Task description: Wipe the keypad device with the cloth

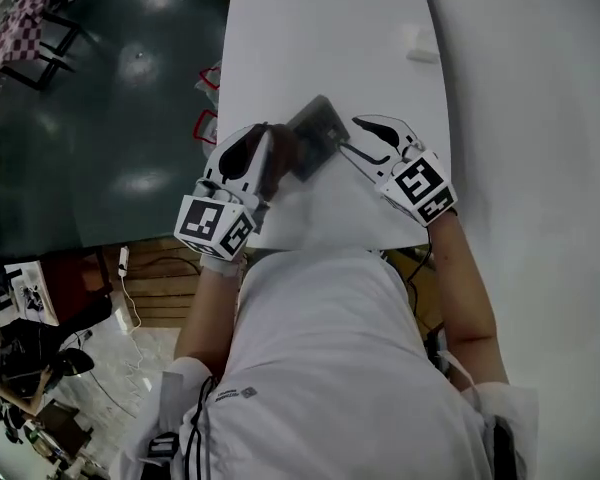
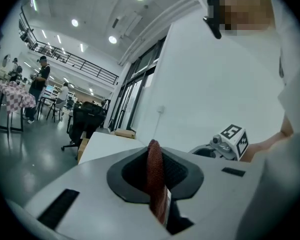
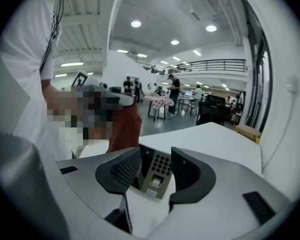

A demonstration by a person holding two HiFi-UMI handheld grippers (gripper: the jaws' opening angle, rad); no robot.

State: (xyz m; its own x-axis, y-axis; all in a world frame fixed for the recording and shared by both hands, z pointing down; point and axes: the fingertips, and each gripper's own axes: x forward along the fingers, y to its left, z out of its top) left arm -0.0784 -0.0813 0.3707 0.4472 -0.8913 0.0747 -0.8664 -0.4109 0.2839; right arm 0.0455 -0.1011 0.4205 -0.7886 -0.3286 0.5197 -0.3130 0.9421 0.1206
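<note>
The grey keypad device (image 1: 318, 133) lies on the white table (image 1: 310, 28) near its front edge. My left gripper (image 1: 263, 143) is just left of it, shut on a red-brown cloth (image 1: 283, 151); the cloth's folded edge (image 2: 154, 171) stands pinched between the pads. From the right, my right gripper (image 1: 350, 135) reaches the device with its jaws apart. In the right gripper view the device (image 3: 158, 173), keys and small window facing up, sits between the open jaws (image 3: 155, 155), with a gap at the right pad. The cloth (image 3: 124, 126) hangs behind it.
A small white block (image 1: 420, 46) sits far back on the table. Left of the table is dark floor (image 1: 120, 98), with red-edged items (image 1: 208, 123) by the table's edge. Chairs, tables and people show far off in the hall in the gripper views.
</note>
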